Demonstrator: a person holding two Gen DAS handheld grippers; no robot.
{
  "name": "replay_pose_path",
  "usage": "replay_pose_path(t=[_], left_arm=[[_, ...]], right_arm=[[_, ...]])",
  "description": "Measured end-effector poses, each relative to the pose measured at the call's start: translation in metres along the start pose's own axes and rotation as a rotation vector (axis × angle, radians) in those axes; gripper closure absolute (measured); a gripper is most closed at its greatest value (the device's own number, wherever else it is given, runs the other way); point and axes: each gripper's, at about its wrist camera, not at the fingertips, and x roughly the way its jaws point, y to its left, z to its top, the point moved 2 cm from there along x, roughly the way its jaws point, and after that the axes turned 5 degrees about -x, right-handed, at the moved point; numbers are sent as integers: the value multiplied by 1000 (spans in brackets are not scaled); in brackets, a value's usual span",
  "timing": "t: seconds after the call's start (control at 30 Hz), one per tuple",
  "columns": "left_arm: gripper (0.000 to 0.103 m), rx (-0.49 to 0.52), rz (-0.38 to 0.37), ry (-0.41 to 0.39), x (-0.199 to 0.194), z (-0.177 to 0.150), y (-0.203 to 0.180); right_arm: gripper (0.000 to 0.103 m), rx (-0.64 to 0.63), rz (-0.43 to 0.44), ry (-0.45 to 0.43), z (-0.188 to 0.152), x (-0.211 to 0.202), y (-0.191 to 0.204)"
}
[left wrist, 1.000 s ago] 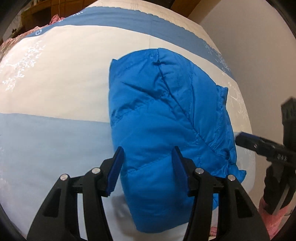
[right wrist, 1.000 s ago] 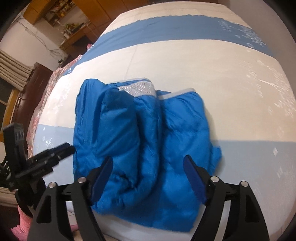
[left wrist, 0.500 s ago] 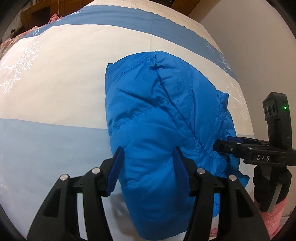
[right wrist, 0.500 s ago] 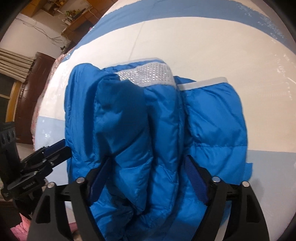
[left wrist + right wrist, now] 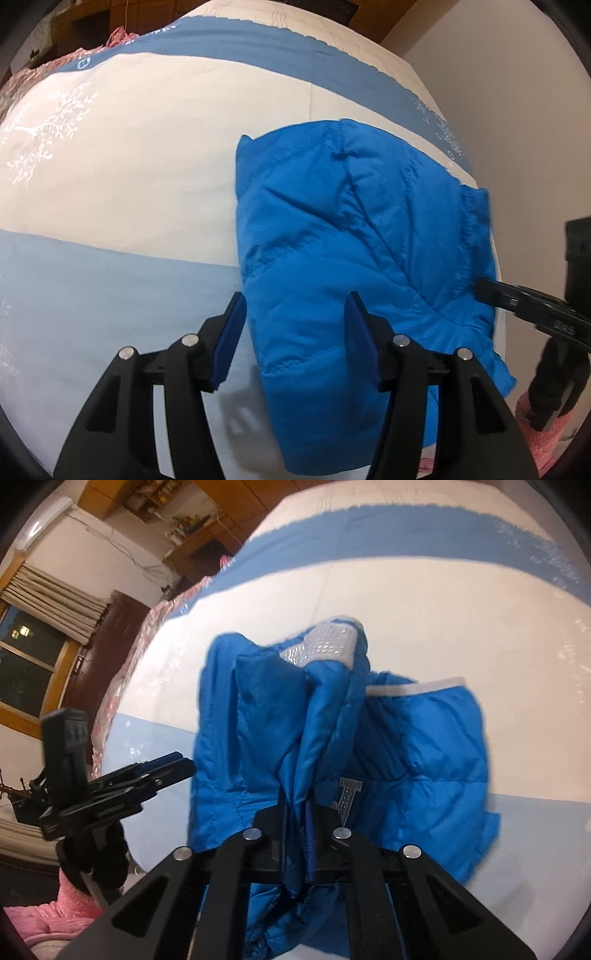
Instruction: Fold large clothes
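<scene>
Right gripper (image 5: pixel 301 834) pinches a fold of the quilted blue puffer jacket (image 5: pixel 332 746); left gripper (image 5: pixel 295 339) spread, jacket edge between its 2 fingers.

One blue puffer jacket (image 5: pixel 354 266) on the bed; one striped bedcover (image 5: pixel 110 166) under it; two grippers beside the jacket, the left gripper (image 5: pixel 295 343) with jaws apart, the right gripper (image 5: pixel 301 834) clamped on a fold; one window (image 5: pixel 26 657) left of the jacket; one curtain (image 5: pixel 51 594) above that window.
</scene>
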Motion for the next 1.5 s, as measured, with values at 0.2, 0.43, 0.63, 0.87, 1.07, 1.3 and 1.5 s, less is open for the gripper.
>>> replay_pose_path(t=[0.2, 0.43, 0.63, 0.87, 1.07, 1.3, 1.5], left_arm=[[48, 66, -81, 14, -2, -4, -37], [48, 155, -98, 42, 11, -15, -75], [48, 183, -50, 93, 40, -22, -79], [42, 209, -20, 91, 54, -22, -80], [40, 214, 0, 90, 57, -20, -78], [44, 214, 31, 62, 33, -14, -71], [44, 231, 38, 27, 21, 0, -78]], right_arm=[[98, -35, -60, -69, -20, -49, 6], [98, 97, -135, -74, -53, -72, -36], [99, 200, -164, 2, -76, -33, -77], [97, 255, -149, 49, -81, 9, -93], [96, 261, -171, 66, -76, 26, -102], [84, 215, -265, 34, -61, -5, -74], [84, 104, -278, -80, -33, -49, -38]])
